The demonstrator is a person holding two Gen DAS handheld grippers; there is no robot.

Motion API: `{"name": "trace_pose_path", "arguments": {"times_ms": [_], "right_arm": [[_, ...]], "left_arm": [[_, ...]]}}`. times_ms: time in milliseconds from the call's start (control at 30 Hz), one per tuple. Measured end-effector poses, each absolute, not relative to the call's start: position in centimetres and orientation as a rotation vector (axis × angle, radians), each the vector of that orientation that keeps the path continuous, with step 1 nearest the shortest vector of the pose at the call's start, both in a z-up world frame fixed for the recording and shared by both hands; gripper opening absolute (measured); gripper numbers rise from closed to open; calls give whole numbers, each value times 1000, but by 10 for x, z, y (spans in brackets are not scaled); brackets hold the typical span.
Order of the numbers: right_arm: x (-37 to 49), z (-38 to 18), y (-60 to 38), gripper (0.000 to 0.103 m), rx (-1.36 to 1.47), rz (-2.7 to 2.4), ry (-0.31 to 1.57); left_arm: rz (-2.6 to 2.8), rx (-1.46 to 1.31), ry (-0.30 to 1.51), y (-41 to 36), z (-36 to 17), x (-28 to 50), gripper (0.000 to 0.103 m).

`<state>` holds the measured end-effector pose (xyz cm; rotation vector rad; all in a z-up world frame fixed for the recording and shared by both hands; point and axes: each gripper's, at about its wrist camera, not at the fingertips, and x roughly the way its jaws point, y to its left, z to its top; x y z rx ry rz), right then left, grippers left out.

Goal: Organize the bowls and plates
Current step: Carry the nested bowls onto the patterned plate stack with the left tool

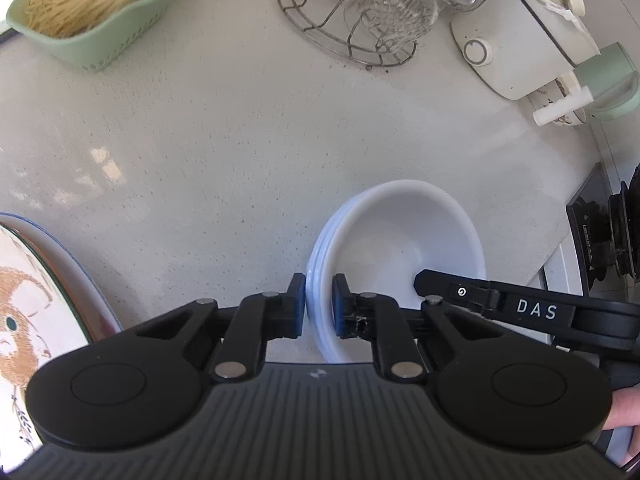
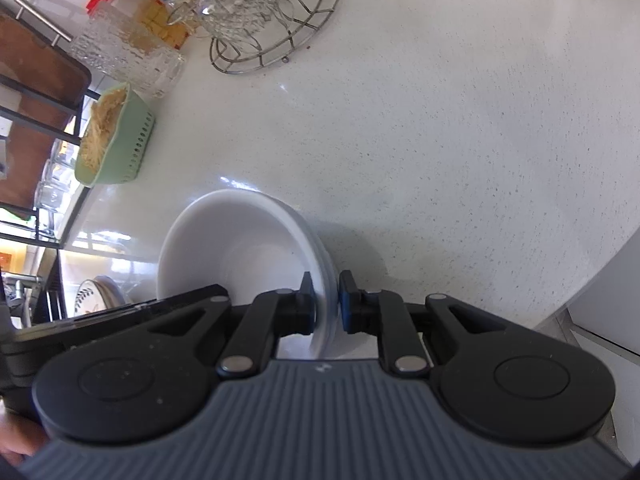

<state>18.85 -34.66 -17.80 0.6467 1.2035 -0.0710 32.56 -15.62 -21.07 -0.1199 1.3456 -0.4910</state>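
A stack of white bowls (image 1: 404,236) is held above the pale counter by both grippers. My left gripper (image 1: 319,308) is shut on the stack's left rim. My right gripper (image 2: 325,304) is shut on the stack's right rim (image 2: 240,240). The right gripper's black finger (image 1: 480,300) shows inside the bowl in the left wrist view. A decorated plate (image 1: 24,300) with a brown animal picture lies at the left edge of the left wrist view; plates (image 2: 94,294) also show at the lower left of the right wrist view.
A green basket of noodles (image 1: 92,12) (image 2: 116,140) stands at the back left. A wire rack with glasses (image 1: 360,12) (image 2: 260,12) stands behind. A white appliance (image 1: 520,40) and green mug (image 1: 612,80) stand at the right. A textured glass container (image 2: 124,52) stands near the basket.
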Motion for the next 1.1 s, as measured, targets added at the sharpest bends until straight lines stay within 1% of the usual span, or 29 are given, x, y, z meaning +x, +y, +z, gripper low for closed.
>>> {"name": "trace_pose_path", "arguments": {"times_ms": [500,700,1100], "right_arm": [[184,-136,-341,17,653,-76,1145],[181,-123,-333,17,660,-71,1134],[185,-96,-300,17,627,0,1097]], "left_arm": [[-504,-161,1303,-143,-169,323,16],[-505,-135,1269,-136,-151,314,16],[-463,-196,1209,-93,-119,305,17]]}}
